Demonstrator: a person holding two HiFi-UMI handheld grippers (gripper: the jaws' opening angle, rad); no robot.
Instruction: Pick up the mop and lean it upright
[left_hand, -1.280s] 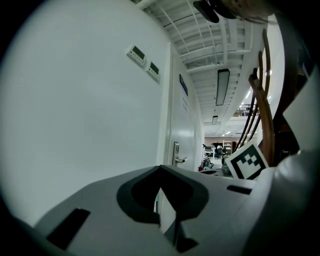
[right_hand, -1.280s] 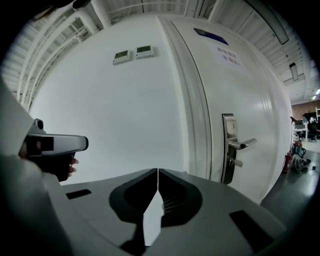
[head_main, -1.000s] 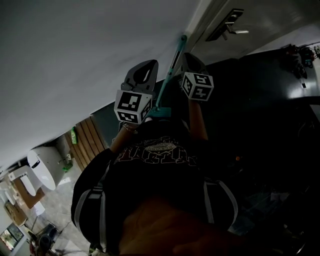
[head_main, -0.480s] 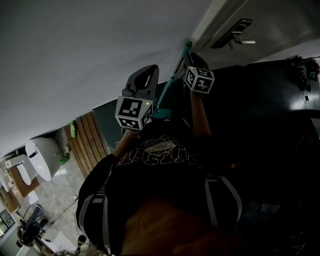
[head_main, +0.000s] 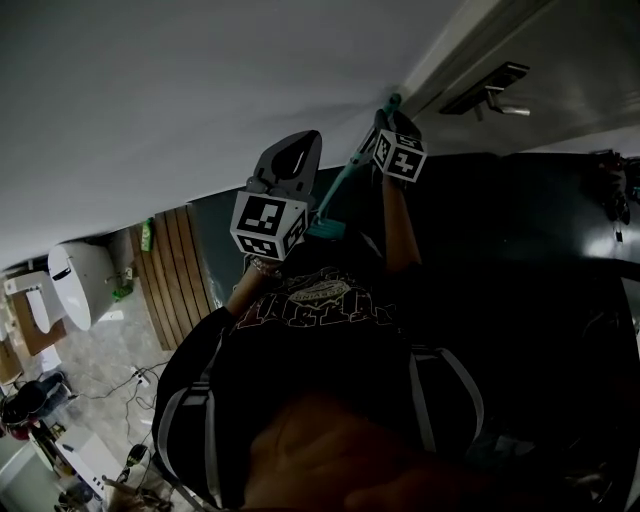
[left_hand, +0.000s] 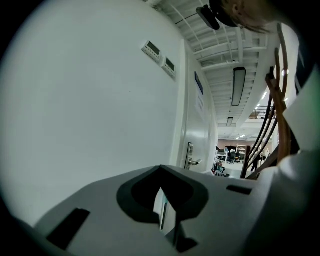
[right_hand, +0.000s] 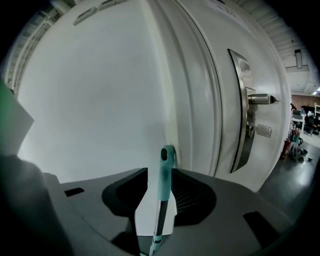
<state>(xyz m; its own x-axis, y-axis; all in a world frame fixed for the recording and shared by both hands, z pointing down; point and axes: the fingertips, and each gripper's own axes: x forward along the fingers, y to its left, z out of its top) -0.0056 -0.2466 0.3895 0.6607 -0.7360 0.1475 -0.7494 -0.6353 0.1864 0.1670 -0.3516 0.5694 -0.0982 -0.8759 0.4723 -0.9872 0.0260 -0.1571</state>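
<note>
The mop's teal-tipped handle (head_main: 348, 175) stands slanted with its top end (head_main: 392, 101) against the white wall (head_main: 200, 90) beside the door frame; its teal head joint (head_main: 326, 228) shows lower down. My right gripper (head_main: 392, 122) is at the handle's top. In the right gripper view the handle (right_hand: 164, 175) stands between the jaws of the right gripper (right_hand: 160, 172), which are opening, with a gap on the left side. My left gripper (head_main: 293, 150) hangs left of the pole, apart from it. Its jaws (left_hand: 161, 170) meet at the tips with nothing held.
A white door (right_hand: 210, 100) with a metal lever handle (right_hand: 260, 99) is just right of the mop; the lever (head_main: 495, 90) also shows in the head view. Wooden slats (head_main: 175, 275) and a white appliance (head_main: 75, 285) are at the left. The person's dark shirt (head_main: 320, 360) fills the lower middle.
The right gripper has slid up the handle towards the wall and its jaws have come apart. The left gripper has barely moved. The head camera has shifted a little.
</note>
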